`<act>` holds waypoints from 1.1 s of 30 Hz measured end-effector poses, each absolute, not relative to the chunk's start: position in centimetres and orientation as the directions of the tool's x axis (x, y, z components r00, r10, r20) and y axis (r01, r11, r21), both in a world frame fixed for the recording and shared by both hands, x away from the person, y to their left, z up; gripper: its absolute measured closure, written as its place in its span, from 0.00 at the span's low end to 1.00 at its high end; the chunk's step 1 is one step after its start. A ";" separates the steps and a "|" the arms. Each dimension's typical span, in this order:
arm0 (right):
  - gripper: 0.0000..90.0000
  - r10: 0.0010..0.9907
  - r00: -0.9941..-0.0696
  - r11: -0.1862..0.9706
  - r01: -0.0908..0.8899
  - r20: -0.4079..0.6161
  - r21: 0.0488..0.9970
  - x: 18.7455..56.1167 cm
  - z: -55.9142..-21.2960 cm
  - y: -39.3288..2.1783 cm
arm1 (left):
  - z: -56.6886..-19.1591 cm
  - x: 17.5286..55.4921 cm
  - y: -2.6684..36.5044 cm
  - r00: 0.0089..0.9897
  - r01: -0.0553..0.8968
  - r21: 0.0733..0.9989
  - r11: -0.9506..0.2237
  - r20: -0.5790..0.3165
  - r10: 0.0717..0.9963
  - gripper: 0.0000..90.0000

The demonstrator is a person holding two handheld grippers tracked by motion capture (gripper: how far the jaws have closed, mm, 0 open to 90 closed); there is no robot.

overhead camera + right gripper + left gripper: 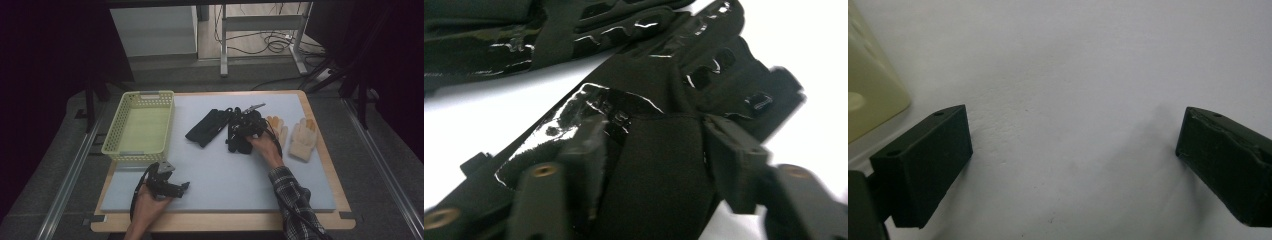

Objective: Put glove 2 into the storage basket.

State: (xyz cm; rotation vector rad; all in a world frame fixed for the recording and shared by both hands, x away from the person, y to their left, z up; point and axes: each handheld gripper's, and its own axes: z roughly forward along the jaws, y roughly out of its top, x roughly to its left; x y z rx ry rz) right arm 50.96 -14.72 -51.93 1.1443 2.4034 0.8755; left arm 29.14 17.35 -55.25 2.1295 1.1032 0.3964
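Note:
Two black gloves lie on the blue-grey mat (pixel 225 175). One black glove (pixel 206 128) lies left of centre. My right gripper (pixel 239 131) is down on the other black glove (pixel 242 146). In the right gripper view the jaws of my right gripper (pixel 661 150) stand half apart on this glove (pixel 664 85), its matte fabric between them; I see no pinch. The second black glove (pixel 499 35) lies beyond. Near the front left my left gripper (pixel 182 187) rests low over bare mat. My left gripper (pixel 1073 165) is wide open with nothing between its jaws.
A yellow-green mesh basket (pixel 112 135) stands at the mat's left, its corner (pixel 868 95) close to the left gripper. Two beige gloves (pixel 304 139) (pixel 277 129) lie right of the right hand. The mat sits on a wooden board.

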 end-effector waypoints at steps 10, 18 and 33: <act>0.90 0.798 -0.603 0.475 0.617 -0.011 0.628 50.2 -51.0 -15.2 | -55.2 29.1 17.3 0.591 0.592 0.702 -0.397 -0.043 0.805 0.02; 0.90 0.795 -0.601 0.406 0.623 0.077 0.668 47.7 -48.8 -17.4 | -55.2 29.1 17.3 0.591 0.592 0.701 -0.397 -0.043 0.806 0.02; 0.89 0.695 -0.696 0.374 0.566 0.181 0.735 38.6 -45.6 -15.9 | -55.2 29.1 17.3 0.591 0.592 0.701 -0.398 -0.041 0.806 0.02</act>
